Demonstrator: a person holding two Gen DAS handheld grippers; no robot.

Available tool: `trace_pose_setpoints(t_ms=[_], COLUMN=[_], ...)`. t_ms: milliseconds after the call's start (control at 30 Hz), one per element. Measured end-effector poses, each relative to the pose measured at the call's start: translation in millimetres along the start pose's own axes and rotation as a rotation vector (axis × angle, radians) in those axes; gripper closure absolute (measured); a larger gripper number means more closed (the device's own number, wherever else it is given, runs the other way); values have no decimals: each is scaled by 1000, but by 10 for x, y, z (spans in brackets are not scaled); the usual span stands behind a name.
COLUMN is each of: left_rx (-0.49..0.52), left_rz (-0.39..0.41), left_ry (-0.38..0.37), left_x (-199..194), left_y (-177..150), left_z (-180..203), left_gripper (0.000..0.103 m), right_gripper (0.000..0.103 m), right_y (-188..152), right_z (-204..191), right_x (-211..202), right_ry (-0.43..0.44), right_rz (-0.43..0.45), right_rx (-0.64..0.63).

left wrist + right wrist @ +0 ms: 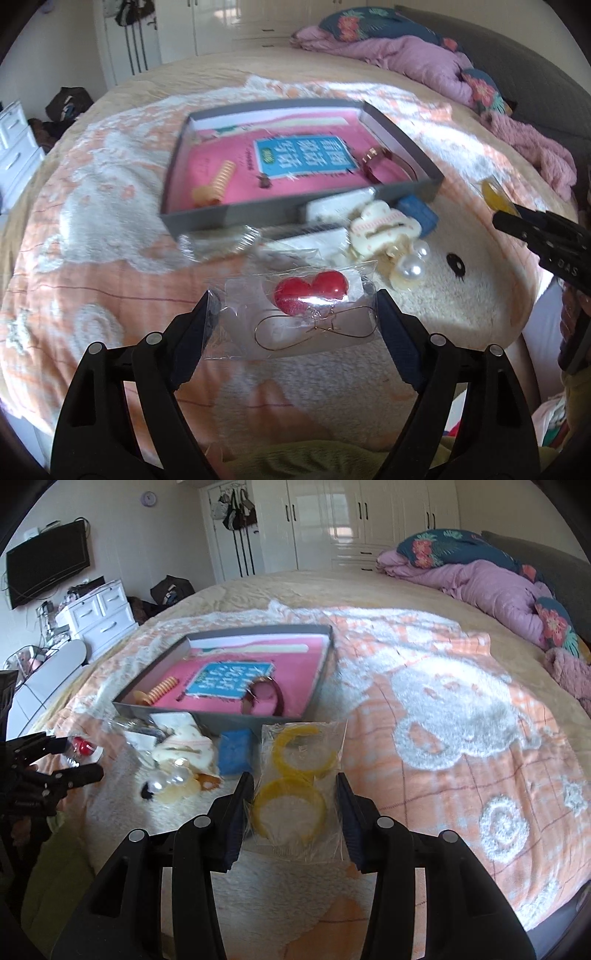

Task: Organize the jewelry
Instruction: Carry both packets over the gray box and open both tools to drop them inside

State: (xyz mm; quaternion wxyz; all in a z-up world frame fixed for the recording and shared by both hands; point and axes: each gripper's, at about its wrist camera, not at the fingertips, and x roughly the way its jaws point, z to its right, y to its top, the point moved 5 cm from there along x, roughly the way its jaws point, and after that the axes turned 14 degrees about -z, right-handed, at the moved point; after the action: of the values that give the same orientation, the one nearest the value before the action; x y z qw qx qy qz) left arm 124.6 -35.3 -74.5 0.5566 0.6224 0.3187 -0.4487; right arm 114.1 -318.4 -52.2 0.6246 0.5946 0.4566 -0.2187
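Observation:
A grey box (pixel 229 216) with a pink book inside lies on the bed; it also shows in the right wrist view (pixel 317 690). In it are an orange spiral hair tie (pixel 218 182) and a dark red bracelet (pixel 376 166). My left gripper (pixel 293 310) is open around a clear bag with red heart earrings (pixel 310 291). My right gripper (pixel 293 792) is open around a clear bag with yellow hoops (pixel 291 786). A cream hair claw with pearls (pixel 388 232), a blue block (pixel 419 212) and other small bags lie in front of the box.
The patterned orange and white blanket (pixel 461 709) covers the bed. A pink quilt and floral pillows (pixel 480 568) lie at the far right. White drawers (pixel 99 613) and a wall TV (pixel 48 565) stand at the left.

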Motion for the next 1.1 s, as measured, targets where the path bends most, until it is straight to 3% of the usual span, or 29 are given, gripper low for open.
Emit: trace_pose_setpoints(t_ms=[600,1100], left_rx=[-134,-168], left_rz=[93,111], left_ry=[38,64], left_x=[-348,-393], left_y=[100,336], left_z=[-621,-821], left_gripper=[26,26], right_gripper=[60,60], right_y=[334,694], right_z=[-579,-778], right_x=[-91,13], right_ry=[88,146], right_rz=[49,85], right_rx=[-102,-141])
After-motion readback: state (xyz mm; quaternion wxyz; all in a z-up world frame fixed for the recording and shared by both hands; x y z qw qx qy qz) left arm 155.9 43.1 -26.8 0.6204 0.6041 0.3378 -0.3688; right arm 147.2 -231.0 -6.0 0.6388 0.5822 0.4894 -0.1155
